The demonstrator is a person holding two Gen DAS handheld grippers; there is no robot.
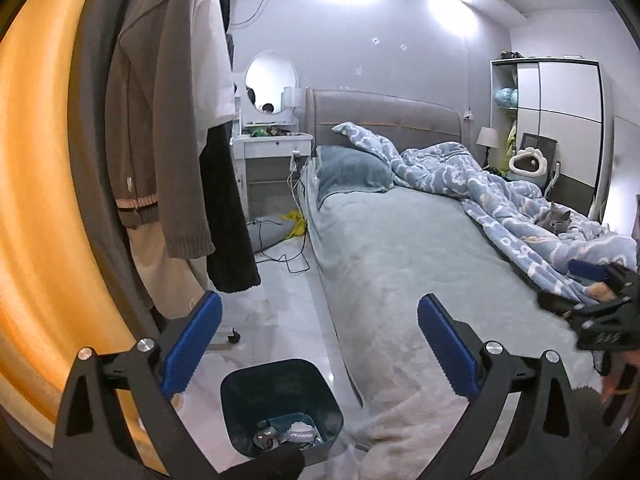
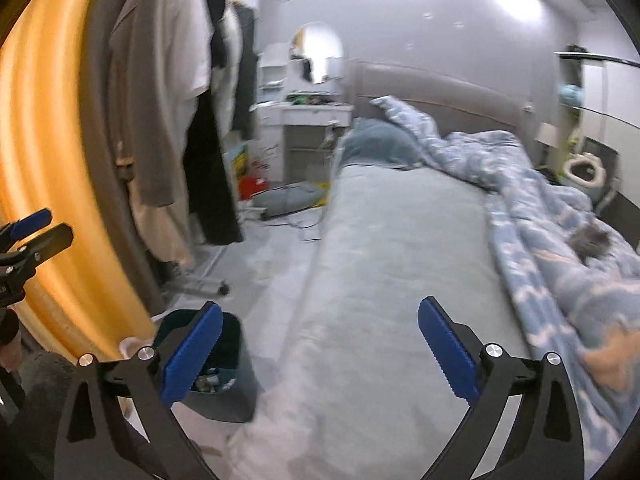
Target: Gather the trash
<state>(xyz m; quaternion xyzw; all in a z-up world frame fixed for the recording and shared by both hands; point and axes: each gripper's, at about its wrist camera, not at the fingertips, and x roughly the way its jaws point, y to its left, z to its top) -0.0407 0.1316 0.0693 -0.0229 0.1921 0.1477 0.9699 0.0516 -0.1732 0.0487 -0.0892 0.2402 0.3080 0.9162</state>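
**Both tools wide and empty beside the bed, bin low on the floor**

Much of the right wrist view is smeared by blur: the grey cat [image 2: 591, 240] on the quilt is only a dark patch there, and the clutter on the white worktop [image 2: 316, 111] under the round mirror [image 2: 318, 54] cannot be told apart. In the left wrist view the cat [image 1: 554, 218] is sharp, lying on the blue patterned quilt [image 1: 500, 200] near the bed's far side.

The dark teal trash bin [image 1: 280, 404] stands on the pale floor just beside the bed [image 1: 392, 264], and its near rim is cut off by a dark shape at the bottom edge. Pieces of trash [image 1: 286, 434] lie at its bottom; what they are is hard to make out. From the right wrist the bin [image 2: 240, 368] is half hidden behind the tool's own left pad.

The left tool [image 1: 320, 348] has its blue pads spread wide with nothing between them. The right tool [image 2: 320, 348] is spread just as wide and also empty; in the left view it shows only as a cut-off black frame at the right edge [image 1: 600, 300], over the quilt.

Hanging clothes [image 1: 172, 120] and an orange curtain [image 1: 36, 200] fill the left side. Cables [image 1: 288, 256] trail over the floor beyond the bin, by a grey cushion [image 1: 268, 230].
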